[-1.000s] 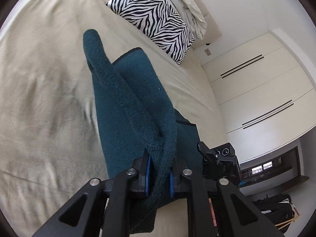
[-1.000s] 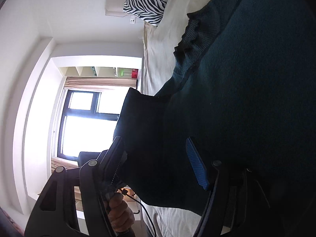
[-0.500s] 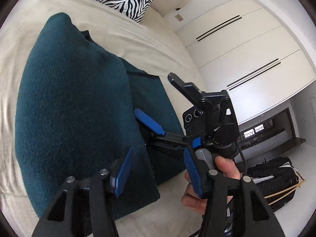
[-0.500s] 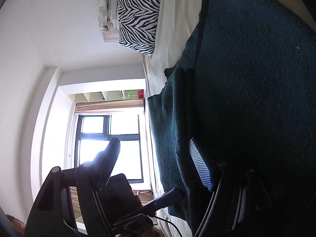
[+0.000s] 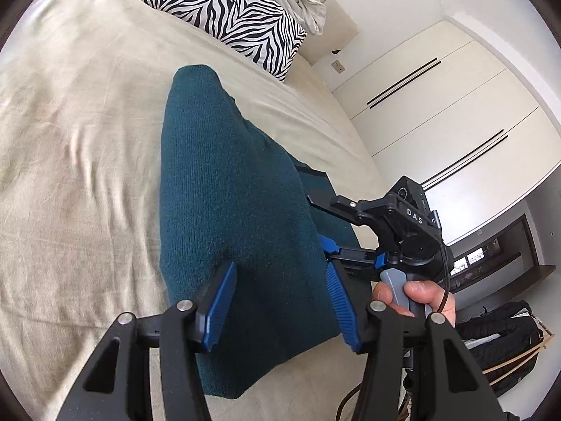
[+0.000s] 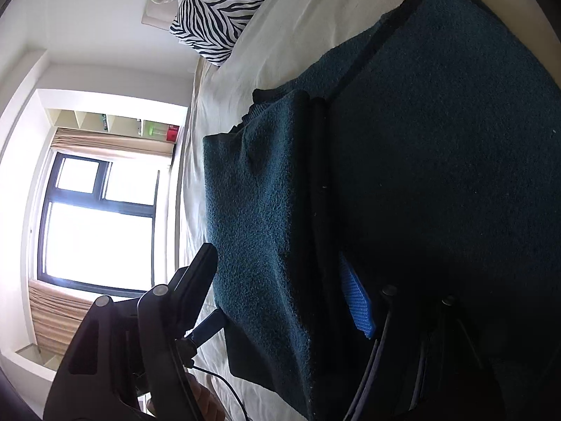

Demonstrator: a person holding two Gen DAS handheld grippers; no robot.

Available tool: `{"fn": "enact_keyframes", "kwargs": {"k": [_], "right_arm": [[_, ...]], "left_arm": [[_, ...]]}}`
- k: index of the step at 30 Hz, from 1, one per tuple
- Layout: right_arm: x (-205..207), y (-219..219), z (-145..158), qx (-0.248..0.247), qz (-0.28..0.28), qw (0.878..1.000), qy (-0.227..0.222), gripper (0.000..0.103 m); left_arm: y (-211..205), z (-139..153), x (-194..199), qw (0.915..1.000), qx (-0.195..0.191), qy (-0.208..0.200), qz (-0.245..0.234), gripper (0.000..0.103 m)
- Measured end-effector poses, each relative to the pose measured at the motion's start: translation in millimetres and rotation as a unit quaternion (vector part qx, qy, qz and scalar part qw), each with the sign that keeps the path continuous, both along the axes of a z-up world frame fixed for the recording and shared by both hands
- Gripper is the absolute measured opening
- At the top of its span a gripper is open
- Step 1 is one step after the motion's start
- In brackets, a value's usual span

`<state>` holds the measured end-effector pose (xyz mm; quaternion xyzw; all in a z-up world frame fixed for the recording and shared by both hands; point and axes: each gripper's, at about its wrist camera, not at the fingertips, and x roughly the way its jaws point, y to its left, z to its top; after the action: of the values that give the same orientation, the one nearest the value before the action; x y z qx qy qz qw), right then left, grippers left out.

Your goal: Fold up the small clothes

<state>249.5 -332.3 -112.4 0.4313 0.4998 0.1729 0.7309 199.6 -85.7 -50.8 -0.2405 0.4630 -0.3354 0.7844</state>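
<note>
Bedsheet point(image 5: 87, 161), beige and creased, bears teal garment point(image 5: 228, 210) and zebra pillow point(image 5: 224, 10).

daylight enters through the window point(image 6: 98, 217) at left of the right wrist view, blown out to white; the teal garment point(image 6: 438, 175) facing away from it reads nearly black at right; the left wrist view is evenly bright with soft shadows; both frames sharp, bowed at the edges, corners vignetted black
</note>
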Motion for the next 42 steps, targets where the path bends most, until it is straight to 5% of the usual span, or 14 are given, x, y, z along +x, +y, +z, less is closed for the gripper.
{"fn": "enact_keyframes", "kwargs": {"k": [3,6,15,24,34,38,42], "right_arm": [[1.9,5.0,-3.8,-0.036,0.007,0.999,0.013,0.026],[-2.6,1.8,2.2,-0.061,0.006,0.998,0.003,0.015],[-16.7,-50.6,45.7,-0.124,-0.019,0.991,-0.039,0.013],[-51.9,-129.5,41.7,-0.153,-0.065,0.986,-0.026,0.013],[-64.6,-136.9,8.8,-0.122,-0.086,0.989,-0.021,0.017],[-76.7,-140.7,20.4,-0.139,-0.108,0.984,-0.022,0.019],[-72.3,-139.7,59.9,-0.157,-0.118,0.978,-0.077,0.020]], "left_arm": [[2.4,-1.8,-4.9,1.0000,0.003,-0.002,0.002,0.056],[3.1,-3.0,-7.4,1.0000,0.002,0.000,0.004,0.056],[-15.4,2.5,-18.5,0.9996,0.020,-0.010,-0.016,0.062],[-42.5,9.6,-21.3,0.9981,0.042,-0.026,-0.037,0.062],[-75.3,35.7,-7.7,0.9918,0.083,-0.076,-0.059,0.062],[-102.6,53.0,14.2,0.9850,0.103,-0.120,-0.069,0.062],[-132.4,57.8,42.8,0.9753,0.145,-0.150,-0.073,0.062]]}}
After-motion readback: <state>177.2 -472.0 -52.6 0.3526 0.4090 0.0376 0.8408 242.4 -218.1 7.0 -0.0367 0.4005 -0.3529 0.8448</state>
